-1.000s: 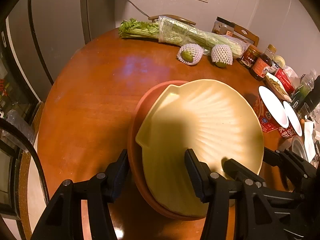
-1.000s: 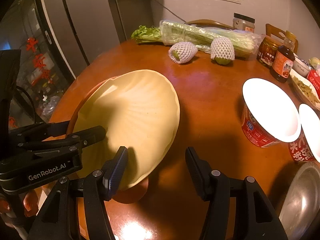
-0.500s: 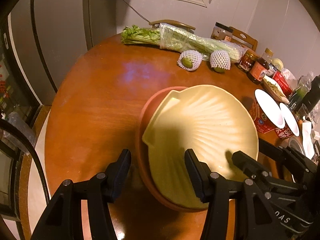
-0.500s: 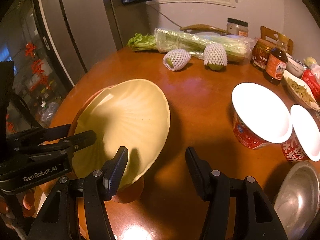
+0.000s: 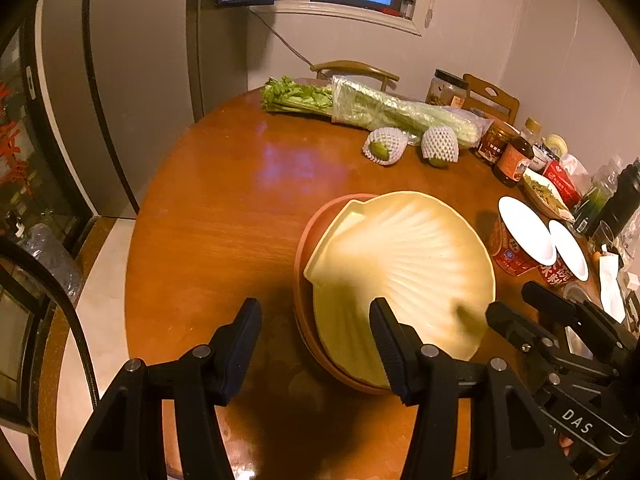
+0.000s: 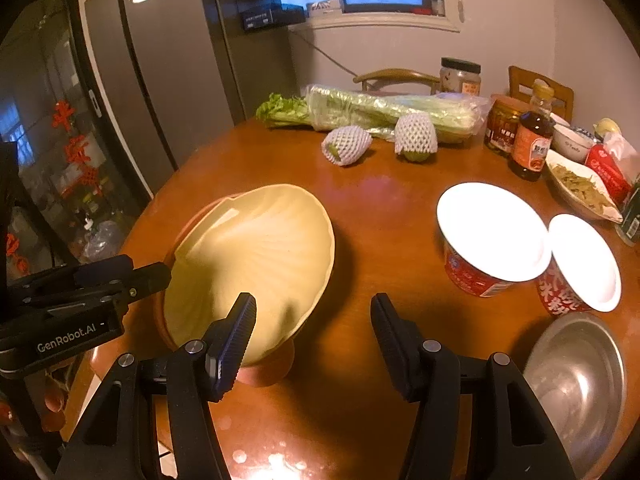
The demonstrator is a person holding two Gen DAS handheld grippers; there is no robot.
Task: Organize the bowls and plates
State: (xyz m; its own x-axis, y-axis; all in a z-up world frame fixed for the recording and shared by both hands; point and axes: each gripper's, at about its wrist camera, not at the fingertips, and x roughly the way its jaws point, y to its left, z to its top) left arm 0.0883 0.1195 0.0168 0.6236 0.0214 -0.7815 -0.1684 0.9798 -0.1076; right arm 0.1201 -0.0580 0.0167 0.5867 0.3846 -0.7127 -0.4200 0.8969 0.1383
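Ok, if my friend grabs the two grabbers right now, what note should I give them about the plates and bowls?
Left gripper: fingers open, holding nothing, just in front of the stack.
Right gripper: fingers open, holding nothing, on the stack's other side.
Things: the yellow shell plate lies tilted on the reddish dish on the table. The steel bowl sits apart at the near right edge.
Done: the shell plate is stacked on the reddish dish.
Left: probably level the shell plate, then deal with the steel bowl.
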